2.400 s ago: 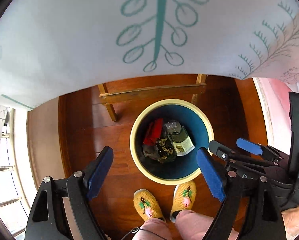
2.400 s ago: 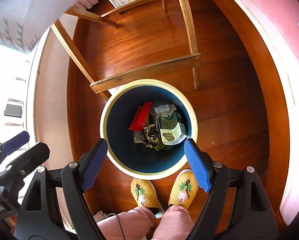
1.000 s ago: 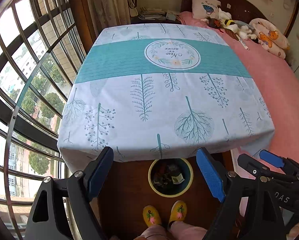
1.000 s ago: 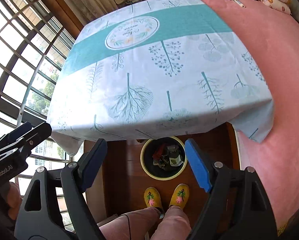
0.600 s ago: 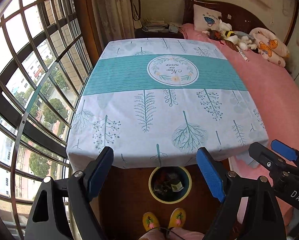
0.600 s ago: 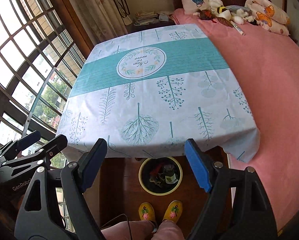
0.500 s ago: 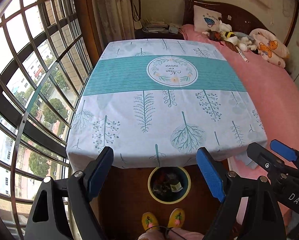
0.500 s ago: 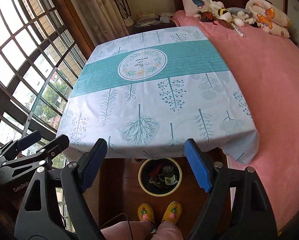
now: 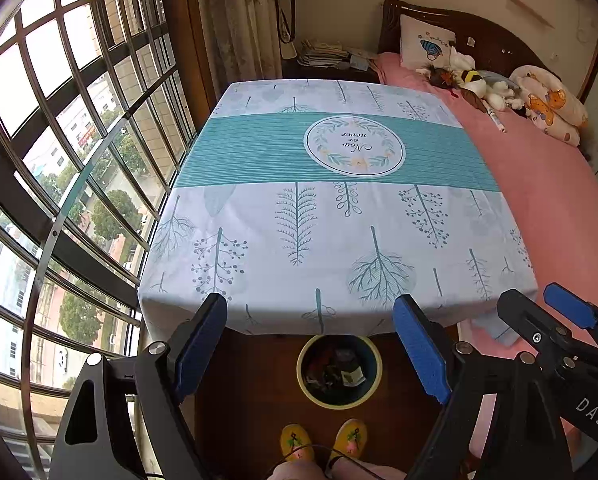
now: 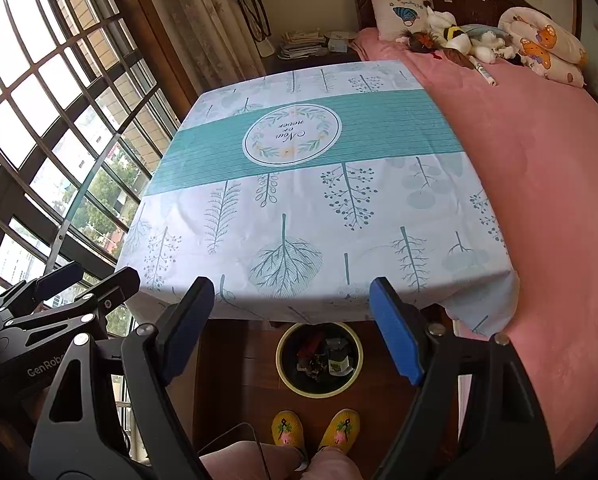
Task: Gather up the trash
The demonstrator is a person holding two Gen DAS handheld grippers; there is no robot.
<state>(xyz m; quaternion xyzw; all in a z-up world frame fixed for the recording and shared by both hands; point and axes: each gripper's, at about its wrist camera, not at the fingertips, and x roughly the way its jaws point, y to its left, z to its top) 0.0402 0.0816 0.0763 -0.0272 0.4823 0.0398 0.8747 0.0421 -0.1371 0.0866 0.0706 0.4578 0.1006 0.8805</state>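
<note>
A round bin [image 9: 373, 392] [image 10: 357, 376] with a cream rim and dark blue inside stands on the wooden floor just under the table's near edge. It holds trash [image 9: 337, 372] [image 10: 323, 356]: a red wrapper, a white-labelled packet and dark crumpled bits. My left gripper [image 9: 311, 344] hangs open and empty high above the bin. My right gripper [image 10: 291, 328] is also open and empty, at about the same height. Each gripper shows in the other's view, the right one [image 9: 559, 320] at the right edge, the left one [image 10: 71, 280] at the left edge.
A table under a white and teal tablecloth [image 9: 331, 208] [image 10: 307, 200] fills the middle. A pink bed [image 9: 551, 200] [image 10: 547, 168] with pillows and soft toys runs along the right. Barred windows [image 9: 59, 152] line the left. A person's yellow slippers [image 9: 323, 440] [image 10: 315, 432] stand by the bin.
Both grippers have risen from close above the bin to well over the table, then lifted slightly more. The bin now looks small and the whole tabletop is in sight. Jaws stayed open.
</note>
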